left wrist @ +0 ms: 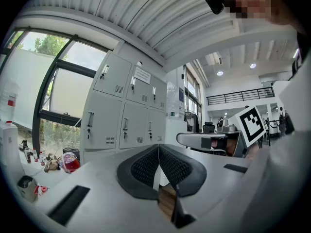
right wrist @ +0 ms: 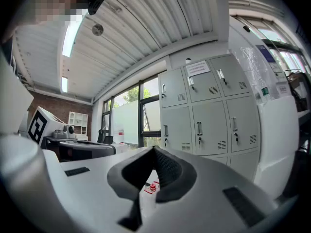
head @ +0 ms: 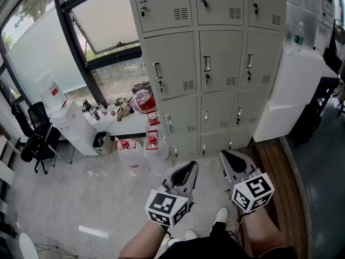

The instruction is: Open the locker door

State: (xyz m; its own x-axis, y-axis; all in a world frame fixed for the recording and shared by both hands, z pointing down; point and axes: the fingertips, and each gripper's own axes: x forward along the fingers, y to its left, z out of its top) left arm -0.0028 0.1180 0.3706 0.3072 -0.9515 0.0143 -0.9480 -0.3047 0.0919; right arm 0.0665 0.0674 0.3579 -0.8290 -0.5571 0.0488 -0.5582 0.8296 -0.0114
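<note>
Locker bank (head: 215, 63) is standing shut at twelve o'clock, well apart, while left hand-held gripper (head: 188, 167) and right hand-held gripper (head: 227, 156) are hovering closed and empty, likely needing approach to a door handle (head: 207, 63).

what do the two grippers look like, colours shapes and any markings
The two match. The left gripper and right gripper each have a smooth, light grey, curved shell. Black ribbed pads line the inner faces of the jaws. At the back, each carries a white cube printed with black square markers.
</note>
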